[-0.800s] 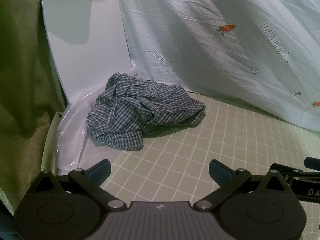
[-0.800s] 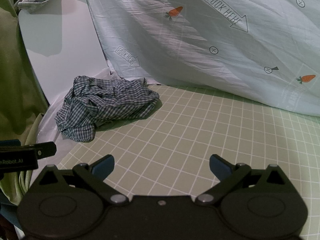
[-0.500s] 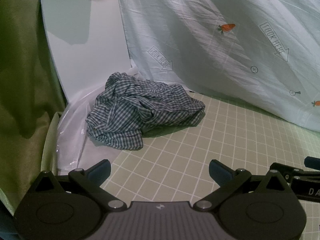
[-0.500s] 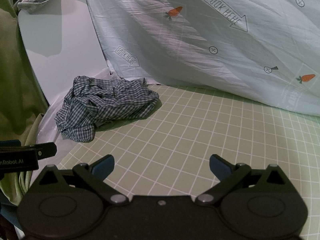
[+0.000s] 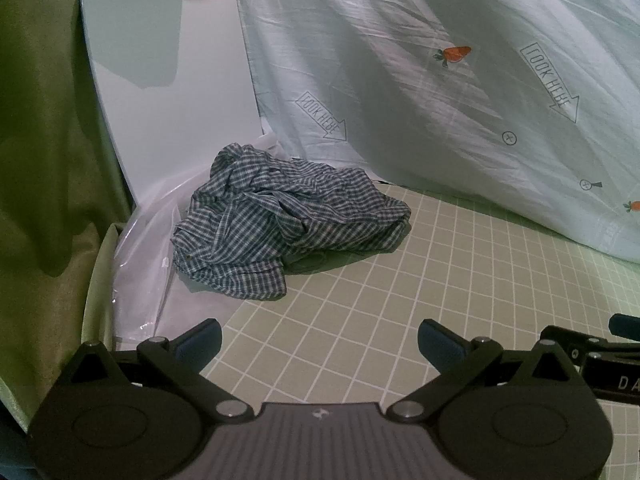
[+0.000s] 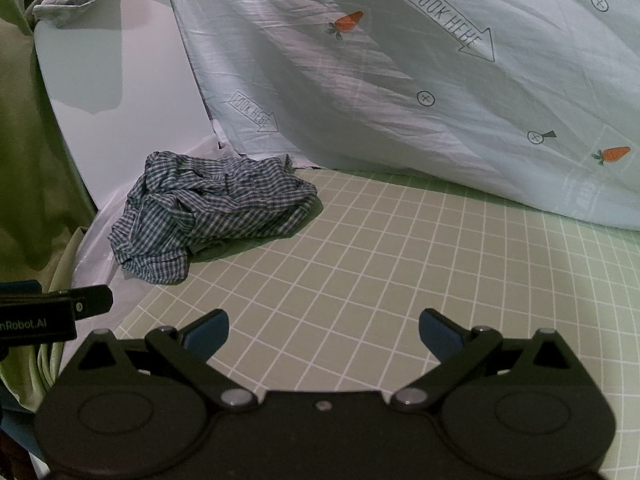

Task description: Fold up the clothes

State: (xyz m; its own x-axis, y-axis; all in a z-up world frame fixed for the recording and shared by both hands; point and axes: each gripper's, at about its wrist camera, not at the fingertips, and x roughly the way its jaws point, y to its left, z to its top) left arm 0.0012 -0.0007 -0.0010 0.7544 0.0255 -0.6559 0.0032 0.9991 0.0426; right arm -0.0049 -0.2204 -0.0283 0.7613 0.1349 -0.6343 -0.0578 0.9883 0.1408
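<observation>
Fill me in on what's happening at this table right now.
A person holds a tool in each hand above a green grid mat, set to fold clothes. The left tool and right tool both stand wide open and empty. A crumpled checked shirt lies untouched at the mat's far left corner, partly on a clear plastic sheet, with a carrot-print sheet draped behind.

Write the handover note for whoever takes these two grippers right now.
Left gripper: open, empty, above the grid mat.
Right gripper: open, empty, also above the mat.
Checked shirt: crumpled in a heap at the mat's far left corner, partly on clear plastic sheet, below the carrot-print sheet.
Done: nothing visible; shirt untouched.
Left: pick it up, spread it flat, fold.
</observation>
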